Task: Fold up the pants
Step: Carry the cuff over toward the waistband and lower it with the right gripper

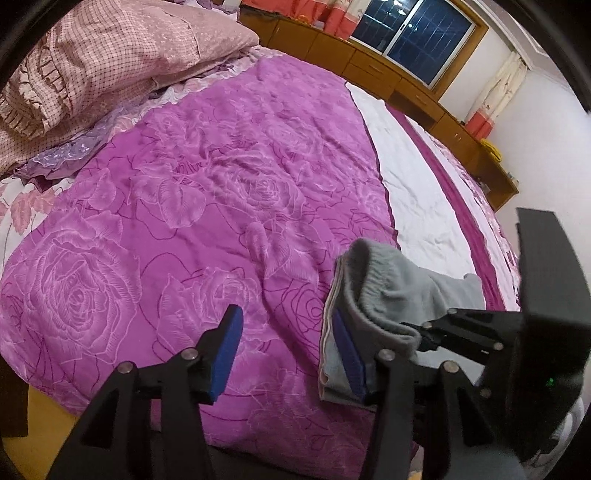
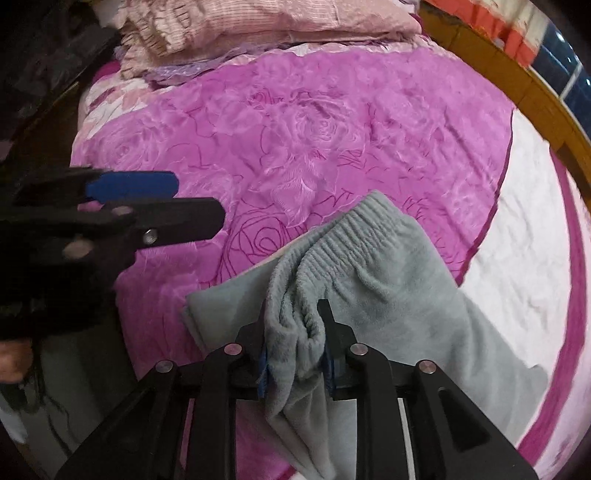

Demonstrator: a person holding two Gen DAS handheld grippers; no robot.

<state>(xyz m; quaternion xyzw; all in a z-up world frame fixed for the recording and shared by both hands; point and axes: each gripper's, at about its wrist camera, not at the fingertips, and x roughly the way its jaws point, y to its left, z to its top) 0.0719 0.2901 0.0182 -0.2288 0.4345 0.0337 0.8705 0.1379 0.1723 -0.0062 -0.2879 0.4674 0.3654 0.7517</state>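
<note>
Grey fleece pants lie folded on a magenta rose-patterned bedspread, elastic waistband toward the pillows. My right gripper is shut on a bunched part of the waistband, with cloth hanging between its blue pads. In the left wrist view the pants sit at the lower right, and the right gripper pinches them from the right. My left gripper stands open over bare bedspread; its right finger rests against the pants' left edge. The left gripper also shows at the left of the right wrist view, holding nothing.
Pink checked pillows and a folded quilt are piled at the head of the bed. A white sheet strip runs along the far side. Behind it stand a wooden cabinet and a window. Yellow floor shows past the near bed edge.
</note>
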